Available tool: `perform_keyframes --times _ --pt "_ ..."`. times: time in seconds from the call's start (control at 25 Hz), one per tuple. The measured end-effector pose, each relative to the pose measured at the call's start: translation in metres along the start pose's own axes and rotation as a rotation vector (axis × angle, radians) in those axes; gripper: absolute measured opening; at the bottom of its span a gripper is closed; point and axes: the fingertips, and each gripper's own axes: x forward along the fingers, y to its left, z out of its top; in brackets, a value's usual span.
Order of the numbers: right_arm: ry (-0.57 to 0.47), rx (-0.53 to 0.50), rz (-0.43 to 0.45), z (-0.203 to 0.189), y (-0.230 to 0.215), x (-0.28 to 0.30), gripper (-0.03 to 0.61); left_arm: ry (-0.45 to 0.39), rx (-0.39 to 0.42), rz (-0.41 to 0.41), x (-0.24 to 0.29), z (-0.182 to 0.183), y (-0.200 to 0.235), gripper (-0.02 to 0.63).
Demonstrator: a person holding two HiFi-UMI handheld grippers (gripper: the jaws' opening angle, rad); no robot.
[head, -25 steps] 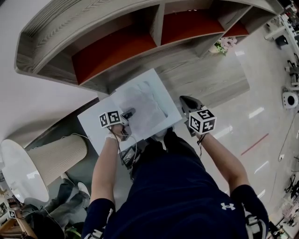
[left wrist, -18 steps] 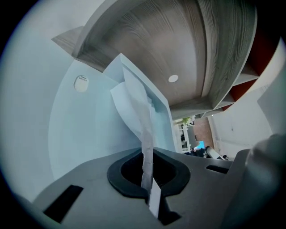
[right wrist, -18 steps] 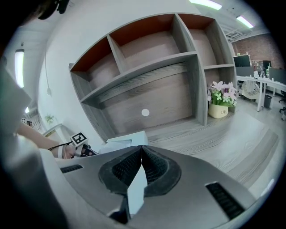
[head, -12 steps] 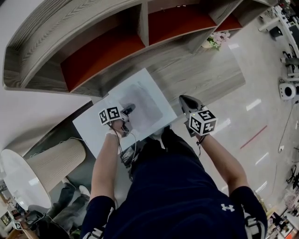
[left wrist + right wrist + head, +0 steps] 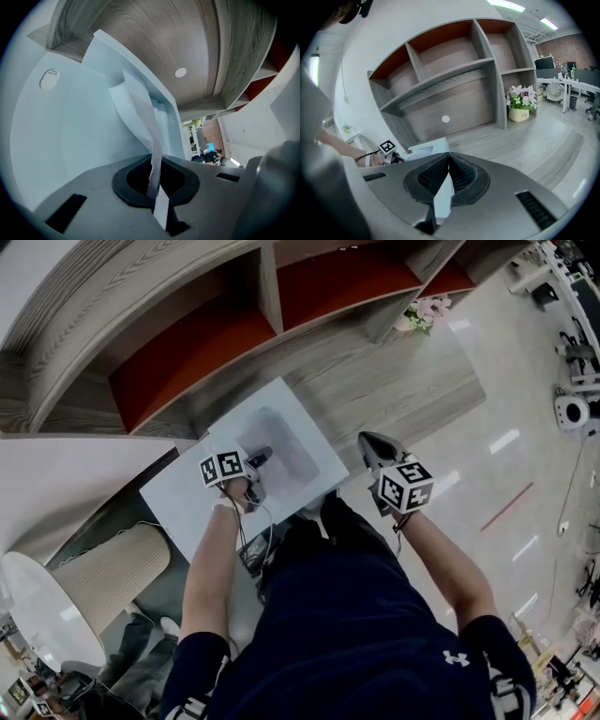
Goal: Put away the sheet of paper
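Paper: the sheet of paper is held in the air in front of the shelf unit, above the wood-grain floor. It is bowed and creased.
Handling: probably light, limp and easy to tear. It is best taken by an edge, and a second pinch on another edge would keep it flat.
Grip: the left gripper has its jaws pinched tight on the sheet.
Spare: the right gripper has its jaws pressed together, empty, beside the sheet and apart from it.

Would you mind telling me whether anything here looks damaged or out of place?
The sheet of paper is buckled: a sharp ridge runs up from where the left gripper pinches it. Nothing else stands out.
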Motion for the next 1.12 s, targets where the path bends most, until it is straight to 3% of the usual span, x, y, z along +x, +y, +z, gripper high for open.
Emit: perform_keyframes --times 0.16,0.32,0.52,0.72,0.88,1.12 --pt "-0.002 0.011 -0.006 -0.002 -0.004 -0.003 0.014 -0.004 0.017 0.007 0.001 0.001 0.0 0.03" --pt "-0.006 0.015 -0.005 -0.002 -0.003 -0.003 0.014 0.007 0.027 0.01 0.0 -0.002 -0.002 0.223" --pt "-0.007 0.002 0.014 -0.001 0.003 -0.002 0.014 -0.018 0.046 0.028 -0.019 -0.004 -0.005 0.324" --pt "-0.014 -0.016 0.043 0.006 0.014 0.004 0.014 -0.111 0.119 0.114 -0.065 0.002 0.002 0.328" --pt "-0.026 -0.047 0.076 0.017 0.028 0.008 0.014 -0.224 0.12 0.097 -0.111 0.01 -0.006 0.322" --pt "-0.087 -0.12 0.143 0.05 0.06 0.009 0.014 -0.432 0.363 0.032 -0.195 0.029 -0.086 0.152"
